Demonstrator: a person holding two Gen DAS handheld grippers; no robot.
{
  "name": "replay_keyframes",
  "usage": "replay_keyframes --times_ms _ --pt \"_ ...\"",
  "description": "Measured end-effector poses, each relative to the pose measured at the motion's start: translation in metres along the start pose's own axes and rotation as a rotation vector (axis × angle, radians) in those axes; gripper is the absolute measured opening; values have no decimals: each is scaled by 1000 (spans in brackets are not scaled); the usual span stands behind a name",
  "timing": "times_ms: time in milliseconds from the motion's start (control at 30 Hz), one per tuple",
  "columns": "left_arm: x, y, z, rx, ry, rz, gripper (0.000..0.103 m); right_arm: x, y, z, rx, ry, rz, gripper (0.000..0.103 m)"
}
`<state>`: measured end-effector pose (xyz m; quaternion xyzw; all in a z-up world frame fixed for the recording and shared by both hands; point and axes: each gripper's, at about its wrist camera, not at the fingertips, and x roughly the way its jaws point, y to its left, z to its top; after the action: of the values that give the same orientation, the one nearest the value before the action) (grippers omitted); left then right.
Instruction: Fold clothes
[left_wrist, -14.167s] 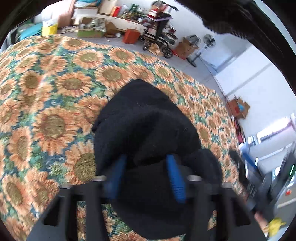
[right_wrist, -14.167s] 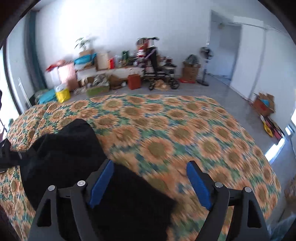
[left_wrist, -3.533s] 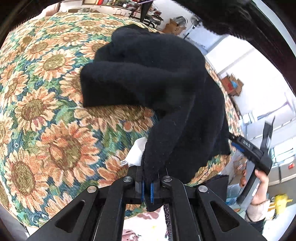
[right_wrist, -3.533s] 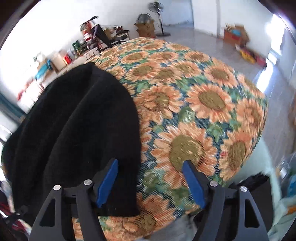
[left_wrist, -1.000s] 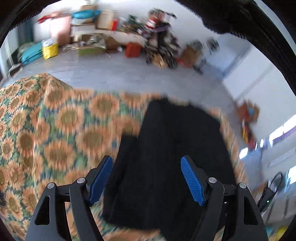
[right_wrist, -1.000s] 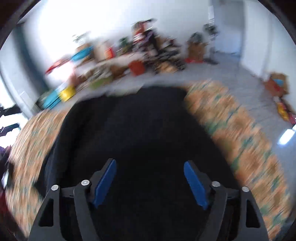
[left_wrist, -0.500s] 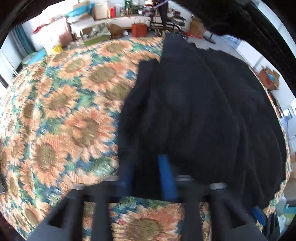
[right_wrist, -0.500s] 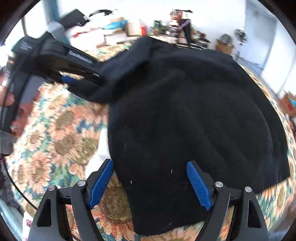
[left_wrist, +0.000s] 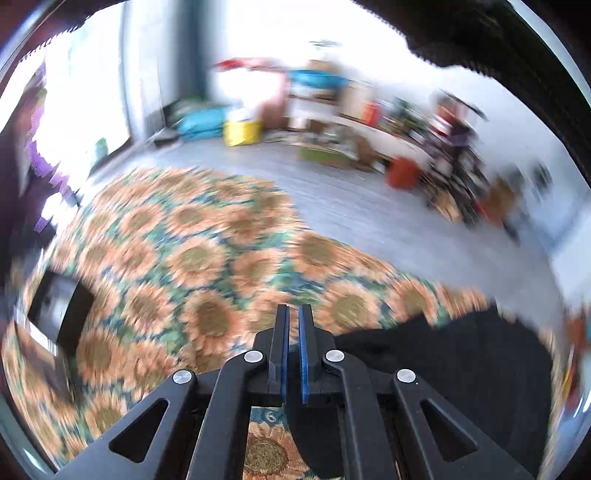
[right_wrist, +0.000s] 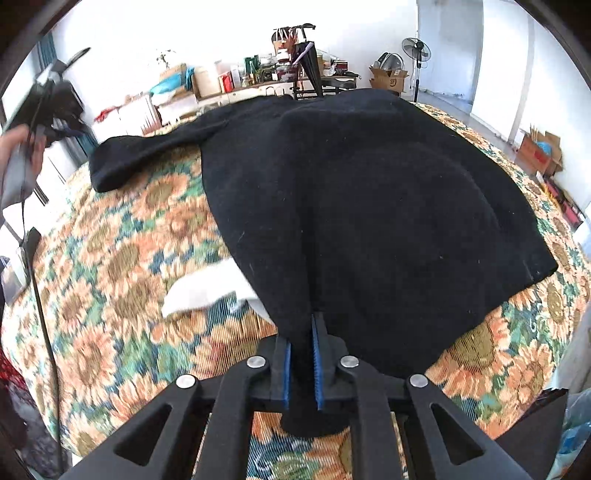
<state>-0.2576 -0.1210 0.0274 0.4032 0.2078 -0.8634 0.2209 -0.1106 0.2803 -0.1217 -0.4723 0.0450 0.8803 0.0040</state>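
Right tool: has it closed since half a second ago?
Yes. The right tool has shut on the black sweater hem; the sunflower cover lies beside it.

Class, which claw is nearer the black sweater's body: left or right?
Right. The right claw is shut on the sweater hem; the left claw is raised beyond its outstretched sleeve.

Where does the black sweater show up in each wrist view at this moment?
Left wrist: black sweater fills the lower right, beside the shut left gripper.
Right wrist: it spreads across the centre, its near edge pinched in the right gripper.
Shared landmark: sunflower cloth.
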Motion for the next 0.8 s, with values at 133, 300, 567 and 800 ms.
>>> replay_keyframes --times_ms 133,300,567,800 --pt "18 8 -24 -26 300 -283 5 -5 -15 6 108 15 94 75" --pt "-6 -47 -80 117 440 -453 10 -17 -54 20 254 -35 71 76" --pt "18 -124 -151 170 558 -511 63 -9 -115 -1 485 -27 -108 76" --pt "39 -126 -154 125 515 -412 39 -11 -109 -27 347 -35 -101 74"
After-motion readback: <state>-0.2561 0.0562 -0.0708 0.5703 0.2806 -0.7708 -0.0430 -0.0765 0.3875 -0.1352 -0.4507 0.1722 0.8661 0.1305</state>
